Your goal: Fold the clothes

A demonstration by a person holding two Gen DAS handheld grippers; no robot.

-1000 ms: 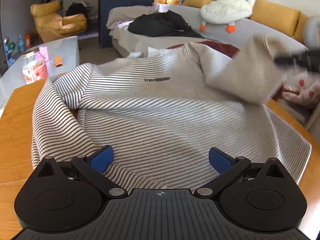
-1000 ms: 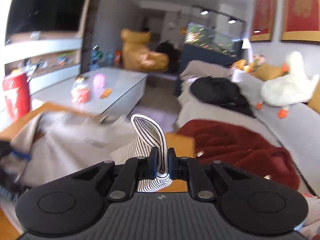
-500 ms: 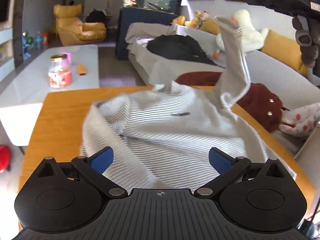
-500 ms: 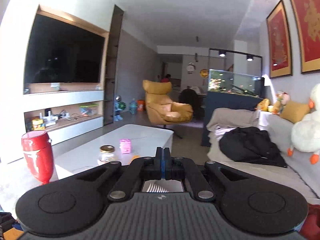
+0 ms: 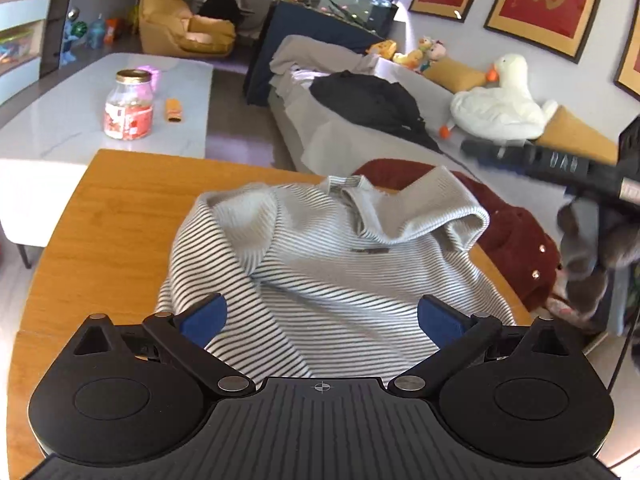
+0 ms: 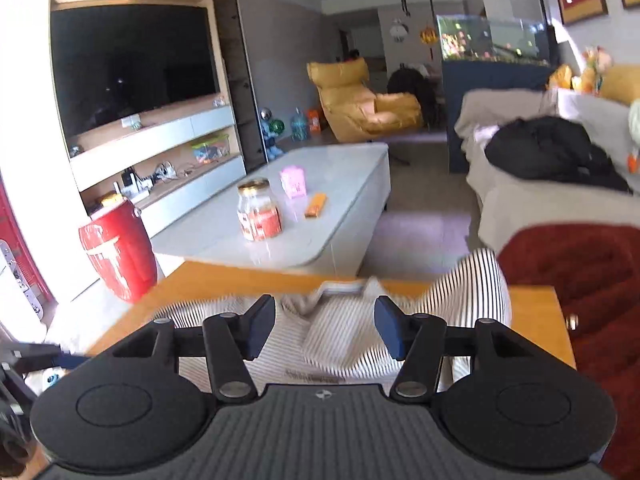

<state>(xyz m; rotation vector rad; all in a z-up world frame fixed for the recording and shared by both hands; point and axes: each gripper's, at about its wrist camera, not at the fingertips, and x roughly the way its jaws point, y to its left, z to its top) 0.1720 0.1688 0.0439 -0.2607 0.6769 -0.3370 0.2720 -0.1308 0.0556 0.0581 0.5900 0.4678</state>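
A grey-and-white striped sweater (image 5: 320, 264) lies crumpled on the wooden table (image 5: 108, 216), a sleeve flopped over its upper right part. My left gripper (image 5: 320, 318) hovers over the sweater's near hem, open, nothing between its blue pads. In the right wrist view the same sweater (image 6: 344, 344) lies just beyond my right gripper (image 6: 324, 328), which is open and empty above the collar area. The right gripper's black body (image 5: 560, 164) also shows at the right edge of the left wrist view, held by a gloved hand (image 5: 592, 248).
A dark red garment (image 5: 516, 236) lies off the table's right side by the grey sofa (image 5: 360, 132). A low white table (image 6: 288, 216) with a jar (image 6: 258, 210) stands beyond. A red drum-shaped stool (image 6: 118, 248) sits at the left.
The right gripper held a sleeve up high, then opened and let it fall onto the sweater. It now points down at the table. The left gripper stayed open.
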